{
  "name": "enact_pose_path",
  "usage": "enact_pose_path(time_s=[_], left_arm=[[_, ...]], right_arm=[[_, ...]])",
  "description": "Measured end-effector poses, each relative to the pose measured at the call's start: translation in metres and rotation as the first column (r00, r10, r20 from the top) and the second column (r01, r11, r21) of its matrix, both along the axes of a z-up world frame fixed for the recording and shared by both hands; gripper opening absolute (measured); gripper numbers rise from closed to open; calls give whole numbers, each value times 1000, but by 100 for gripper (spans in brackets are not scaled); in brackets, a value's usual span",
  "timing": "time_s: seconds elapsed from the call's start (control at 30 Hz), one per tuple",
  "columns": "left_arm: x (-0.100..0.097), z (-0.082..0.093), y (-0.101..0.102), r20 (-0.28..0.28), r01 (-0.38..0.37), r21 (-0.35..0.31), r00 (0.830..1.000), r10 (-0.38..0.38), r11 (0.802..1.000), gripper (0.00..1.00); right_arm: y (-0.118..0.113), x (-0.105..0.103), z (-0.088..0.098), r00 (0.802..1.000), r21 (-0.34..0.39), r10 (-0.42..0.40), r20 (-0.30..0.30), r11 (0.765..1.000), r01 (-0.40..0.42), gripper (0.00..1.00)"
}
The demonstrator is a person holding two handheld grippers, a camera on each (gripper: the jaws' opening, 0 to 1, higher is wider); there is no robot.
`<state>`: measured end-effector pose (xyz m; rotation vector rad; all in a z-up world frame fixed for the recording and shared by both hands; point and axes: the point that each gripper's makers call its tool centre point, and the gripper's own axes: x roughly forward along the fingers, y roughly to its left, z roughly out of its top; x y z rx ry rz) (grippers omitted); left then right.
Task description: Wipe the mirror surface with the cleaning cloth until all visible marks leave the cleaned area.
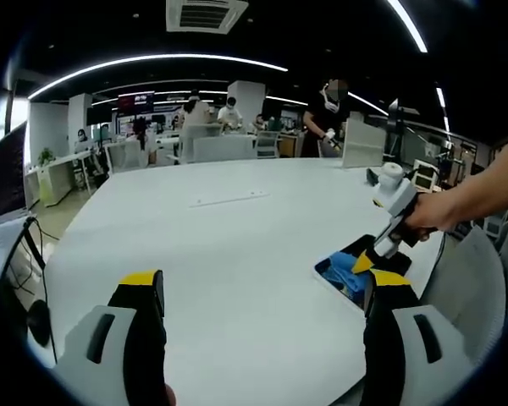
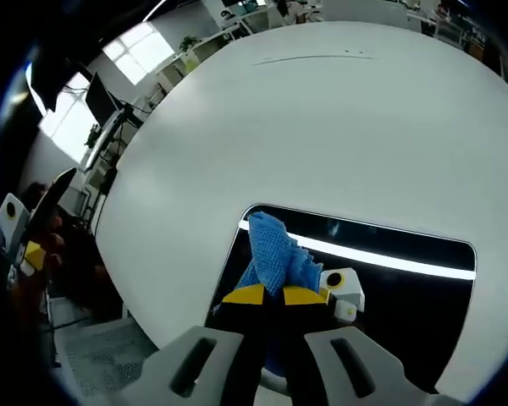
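Observation:
A rectangular mirror [image 2: 406,313] lies flat on the white table [image 2: 322,127], its dark glass reflecting a ceiling light strip. My right gripper [image 2: 273,296] is shut on a bunched blue cleaning cloth [image 2: 275,249] and presses it on the mirror's left part. In the left gripper view the right gripper [image 1: 366,262], held by a hand, points down onto the blue cloth [image 1: 343,269] on the mirror [image 1: 328,276] at the table's right edge. My left gripper [image 1: 262,292] hovers open over bare table to the left of the mirror, holding nothing.
A thin flat strip [image 1: 229,200] lies far across the table. People [image 1: 328,114] work at desks beyond it. A monitor [image 1: 7,173] and cables [image 1: 30,254] are off the table's left edge. A grey chair back [image 1: 461,283] stands by the mirror side.

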<state>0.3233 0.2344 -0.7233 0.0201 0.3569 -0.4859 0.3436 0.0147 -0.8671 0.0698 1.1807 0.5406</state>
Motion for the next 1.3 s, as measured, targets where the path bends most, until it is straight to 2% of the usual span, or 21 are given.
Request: enact_pose_path(time_s=[0.97, 1.3], left_arm=[[3, 0, -15, 3, 4, -13, 1000, -4, 1000, 97], [0, -1, -19, -1, 14, -11, 1000, -14, 1000, 97]], right_arm=[[-53, -3, -1, 999, -9, -45, -10, 999, 44, 0], [-63, -3, -1, 999, -13, -51, -6, 999, 51, 0]])
